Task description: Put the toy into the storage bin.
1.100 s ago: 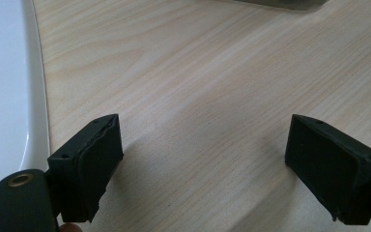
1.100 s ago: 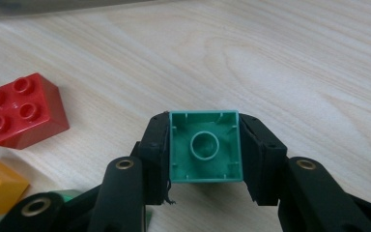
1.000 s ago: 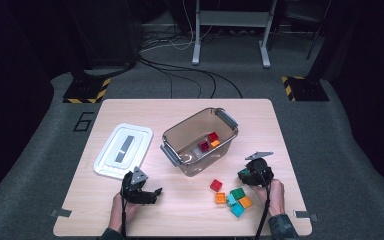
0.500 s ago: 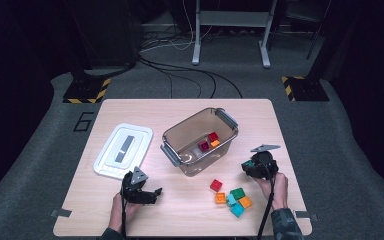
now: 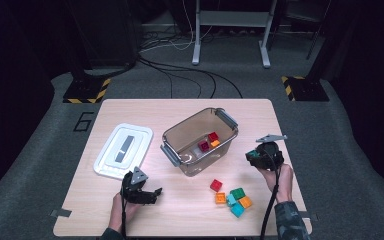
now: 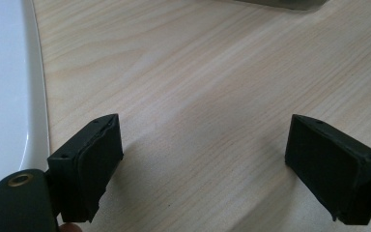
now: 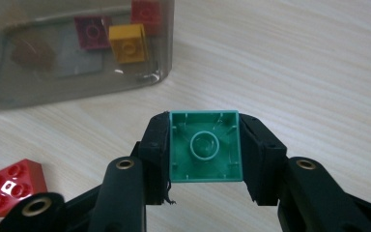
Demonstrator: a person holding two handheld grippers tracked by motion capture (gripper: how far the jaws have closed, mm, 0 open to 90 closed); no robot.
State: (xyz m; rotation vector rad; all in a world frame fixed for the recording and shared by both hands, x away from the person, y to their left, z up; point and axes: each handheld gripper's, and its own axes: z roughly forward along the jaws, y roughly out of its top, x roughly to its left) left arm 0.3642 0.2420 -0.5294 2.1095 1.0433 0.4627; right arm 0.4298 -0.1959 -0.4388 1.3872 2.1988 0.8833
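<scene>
My right gripper [image 7: 204, 150] is shut on a green brick [image 7: 205, 146], whose hollow underside faces the camera. In the high view that gripper [image 5: 258, 156] hangs above the table just right of the clear plastic bin [image 5: 174, 134]. The bin holds a red brick [image 5: 213, 136], a dark red brick [image 5: 204, 146] and an orange brick [image 5: 215, 143]. Loose bricks lie in front of the bin: a red one [image 5: 216, 185], an orange one [image 5: 220, 197], a green one [image 5: 238, 193] and others. My left gripper [image 5: 147, 192] rests low at the front left, open, with bare wood between its jaws [image 6: 203, 154].
A white lid [image 5: 124, 150] lies flat left of the bin, and its edge [image 6: 5, 92] shows in the left gripper view. The table's front edge runs just behind both hands. Cables and stand legs lie on the floor beyond the table.
My right gripper has risen and drifted right and back from the loose pile, with the green brick in it. The left gripper has not moved.
</scene>
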